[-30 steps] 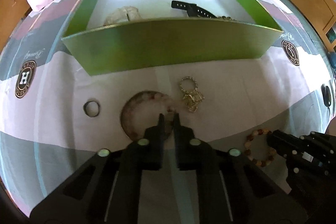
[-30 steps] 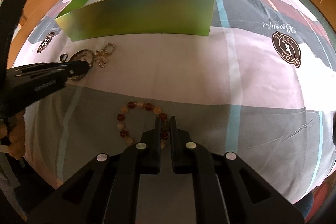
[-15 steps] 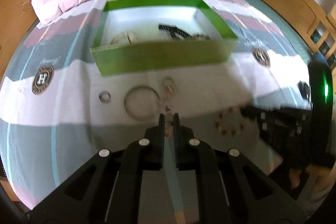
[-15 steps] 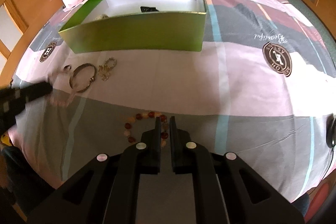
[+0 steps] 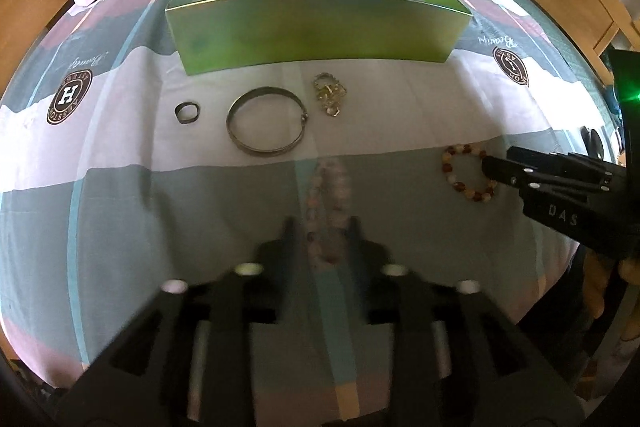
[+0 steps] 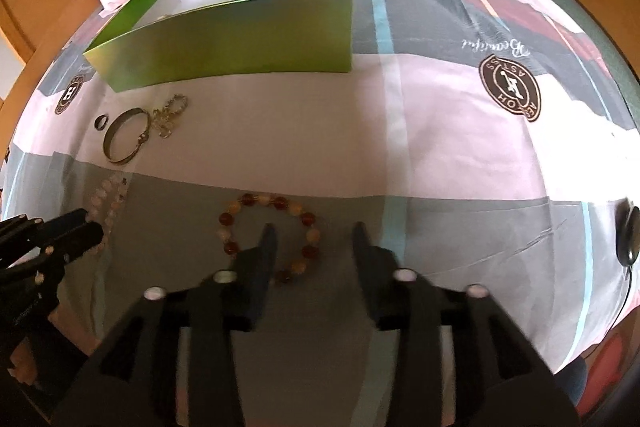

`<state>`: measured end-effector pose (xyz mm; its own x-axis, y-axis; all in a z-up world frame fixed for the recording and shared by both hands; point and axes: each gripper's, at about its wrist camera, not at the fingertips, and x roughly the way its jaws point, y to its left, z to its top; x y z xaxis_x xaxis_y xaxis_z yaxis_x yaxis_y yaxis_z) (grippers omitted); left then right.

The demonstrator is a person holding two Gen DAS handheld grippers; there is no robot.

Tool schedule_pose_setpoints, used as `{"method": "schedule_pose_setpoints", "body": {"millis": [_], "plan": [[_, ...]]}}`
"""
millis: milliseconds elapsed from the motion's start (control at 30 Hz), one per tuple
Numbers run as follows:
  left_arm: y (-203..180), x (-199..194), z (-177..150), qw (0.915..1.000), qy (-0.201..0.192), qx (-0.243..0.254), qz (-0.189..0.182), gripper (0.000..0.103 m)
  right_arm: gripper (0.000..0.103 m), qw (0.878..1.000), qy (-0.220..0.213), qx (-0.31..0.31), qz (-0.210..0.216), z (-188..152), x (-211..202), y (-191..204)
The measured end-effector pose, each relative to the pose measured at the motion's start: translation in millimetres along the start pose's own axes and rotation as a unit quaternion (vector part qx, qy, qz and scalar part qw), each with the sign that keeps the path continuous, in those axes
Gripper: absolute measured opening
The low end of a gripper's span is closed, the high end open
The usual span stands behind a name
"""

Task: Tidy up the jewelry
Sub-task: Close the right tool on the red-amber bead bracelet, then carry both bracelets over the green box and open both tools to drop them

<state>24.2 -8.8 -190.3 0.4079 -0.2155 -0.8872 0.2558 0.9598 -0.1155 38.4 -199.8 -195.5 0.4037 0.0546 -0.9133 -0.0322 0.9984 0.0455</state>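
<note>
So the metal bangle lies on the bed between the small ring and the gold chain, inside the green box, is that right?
Not quite. The bangle does lie between the ring and the gold chain, but on the bedspread in front of the green box, not inside it. The left wrist view shows this.

Both the left gripper [image 5: 322, 227] and right gripper [image 6: 314, 231] hover low, jaws spread apart.

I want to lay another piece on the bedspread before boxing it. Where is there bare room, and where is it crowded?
Bare: right of the green box, around the round logo. Crowded: in front of the box, with ring, bangle, gold chain and both beaded bracelets.
</note>
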Motion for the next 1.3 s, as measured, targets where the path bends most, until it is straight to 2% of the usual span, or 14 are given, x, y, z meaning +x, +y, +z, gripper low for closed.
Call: {"method": "schedule_pose_setpoints", "body": {"millis": [200, 433, 600, 667, 800, 867, 967, 1000, 1033, 1067, 1133, 1167, 1300], "plan": [[-9.1, 11.9, 5.6, 0.9999, 0.009, 0.007, -0.001, 0.036, 0.041, 1.000, -0.001, -0.014, -0.006, 4.8, 11.4, 6.4], [-18.6, 27.9, 5.7, 0.9995, 0.019, 0.021, 0.016, 0.039, 0.041, 0.999, -0.006, -0.030, -0.023, 5.1, 17.4, 12.4], [-1.6, 11.5, 11.0, 0.9999, -0.004, -0.010, -0.013, 0.044, 0.041, 1.000, -0.004, -0.025, -0.014, 5.1, 16.5, 8.3], [10.8, 5.4, 12.8, 0.9997, -0.009, -0.023, -0.002, 0.044, 0.041, 1.000, -0.005, -0.027, -0.014, 4.5, 16.2, 7.4], [17.7, 14.6, 11.2, 0.9994, 0.012, -0.018, 0.028, 0.031, 0.041, 0.999, -0.008, -0.034, -0.026, 3.2, 17.1, 10.9], [9.0, 21.7, 8.5, 0.9993, 0.019, -0.002, 0.032, 0.031, 0.041, 0.999, -0.010, -0.037, -0.031, 1.7, 17.4, 13.8], [-4.8, 29.3, 8.6, 0.9983, 0.008, 0.012, 0.056, 0.031, 0.041, 0.998, -0.014, -0.048, -0.040, 1.0, 18.4, 17.4], [-6.0, 28.5, 7.0, 0.9981, 0.005, 0.013, 0.061, 0.026, 0.041, 0.998, -0.016, -0.053, -0.043, 0.6, 18.6, 18.7], [-9.1, 29.0, 6.8, 0.9979, 0.001, 0.017, 0.062, 0.022, 0.039, 0.997, -0.020, -0.057, -0.045, -0.5, 18.4, 21.2], [-11.9, 28.6, 6.9, 0.9979, -0.002, 0.023, 0.061, 0.010, 0.027, 0.997, -0.022, -0.061, -0.037, -1.4, 18.2, 23.9], [-14.4, 27.5, 7.1, 0.9978, 0.000, 0.028, 0.060, 0.008, 0.008, 0.997, -0.021, -0.072, -0.026, -2.3, 17.4, 30.5], [-14.8, 25.7, 8.3, 0.9978, 0.001, 0.029, 0.059, 0.008, 0.008, 0.996, -0.020, -0.079, -0.028, -2.8, 16.1, 33.9], [-12.7, 8.0, 10.7, 0.9989, -0.013, 0.021, 0.040, 0.008, 0.008, 0.998, -0.024, -0.062, 0.012, -0.5, 0.1, 32.8]]}}
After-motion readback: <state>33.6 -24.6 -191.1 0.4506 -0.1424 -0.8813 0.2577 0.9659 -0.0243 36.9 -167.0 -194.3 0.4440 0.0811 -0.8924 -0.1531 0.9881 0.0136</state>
